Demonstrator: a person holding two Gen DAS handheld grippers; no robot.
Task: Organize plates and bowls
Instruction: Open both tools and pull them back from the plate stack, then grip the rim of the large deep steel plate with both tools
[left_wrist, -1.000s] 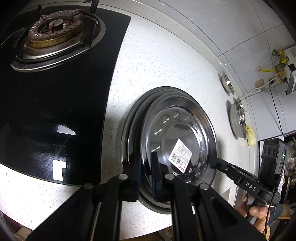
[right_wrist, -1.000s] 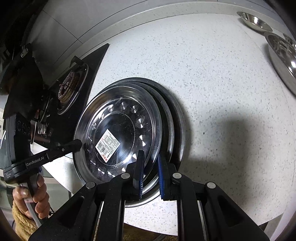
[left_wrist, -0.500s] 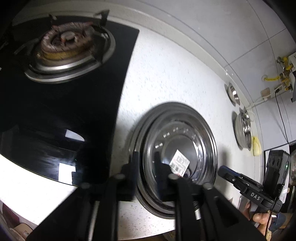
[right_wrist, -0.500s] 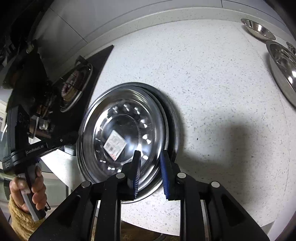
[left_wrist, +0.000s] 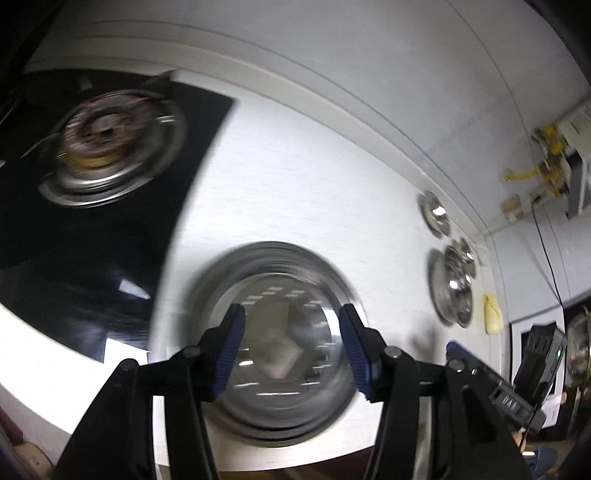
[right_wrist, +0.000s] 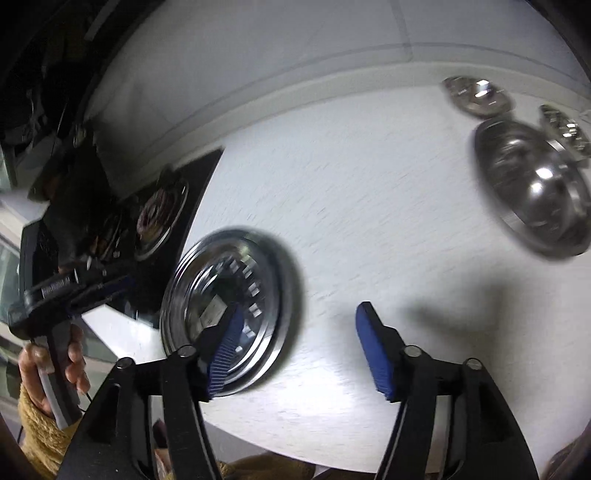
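Note:
A stack of steel plates (left_wrist: 280, 354) lies on the white counter near the front edge, a paper label on the top one; it also shows in the right wrist view (right_wrist: 229, 306). My left gripper (left_wrist: 291, 343) is open and empty, raised above the stack. My right gripper (right_wrist: 299, 343) is open and empty, above the counter just right of the stack. A large steel bowl (right_wrist: 535, 199) and a small steel dish (right_wrist: 476, 98) sit far right; both views are motion-blurred. The bowl (left_wrist: 452, 288) and the dish (left_wrist: 436, 218) also show in the left wrist view.
A black glass hob with a gas burner (left_wrist: 107, 147) lies left of the stack. A tiled wall (left_wrist: 369, 74) runs behind the counter. Another steel piece (right_wrist: 565, 129) sits behind the large bowl. A yellow object (left_wrist: 493, 314) lies by the wall.
Both grippers let go of the plate rims, opened wide and pulled up and back. The plates now lie stacked on the counter.

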